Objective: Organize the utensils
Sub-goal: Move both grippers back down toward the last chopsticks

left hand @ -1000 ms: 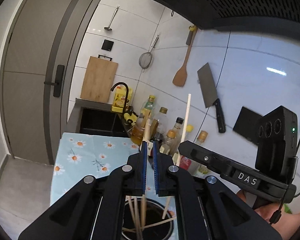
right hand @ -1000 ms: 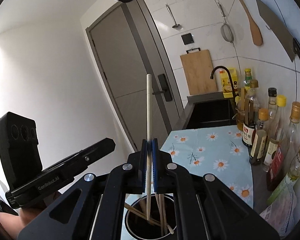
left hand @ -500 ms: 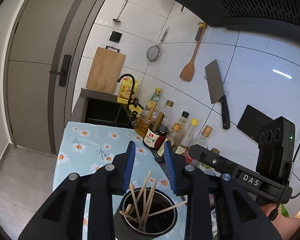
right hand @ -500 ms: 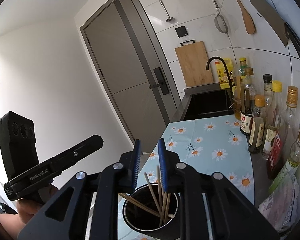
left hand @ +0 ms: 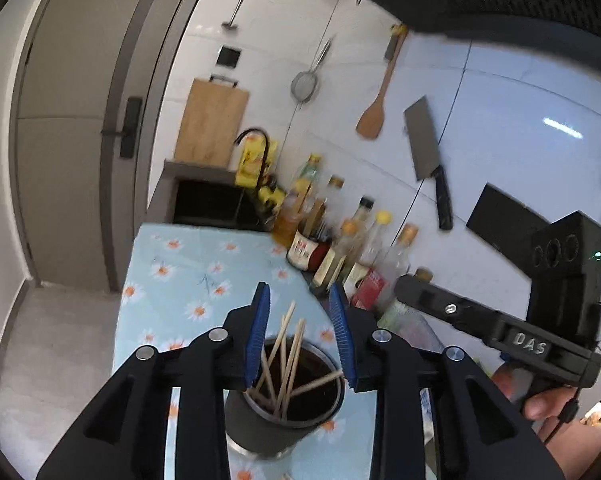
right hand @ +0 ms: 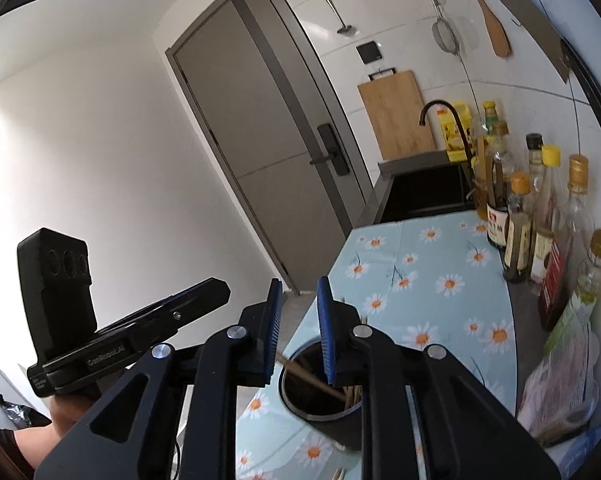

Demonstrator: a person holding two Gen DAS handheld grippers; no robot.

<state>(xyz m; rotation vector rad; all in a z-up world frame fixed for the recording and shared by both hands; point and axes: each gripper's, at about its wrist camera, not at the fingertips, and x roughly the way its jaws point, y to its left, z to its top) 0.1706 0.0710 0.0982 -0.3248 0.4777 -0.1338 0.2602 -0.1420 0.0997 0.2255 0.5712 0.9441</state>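
A dark round holder stands on the daisy-print cloth with several wooden chopsticks leaning inside it. My left gripper hangs just above and before the holder; its jaws are opening and nothing is between the blue pads. In the right wrist view the same holder sits below and slightly right of my right gripper, which is open and empty, with chopsticks visible behind its right finger. Each view shows the other hand-held gripper off to the side, gripped by a hand.
A row of sauce and oil bottles lines the tiled wall. Beyond the cloth lie a dark sink and a black tap. A cleaver, spatula, strainer and cutting board hang on the wall. A plastic bag lies at the right.
A second ago each gripper was shut on an upright chopstick over the holder. Both have opened, the chopsticks now stand in the holder, and both grippers have drawn back a little.
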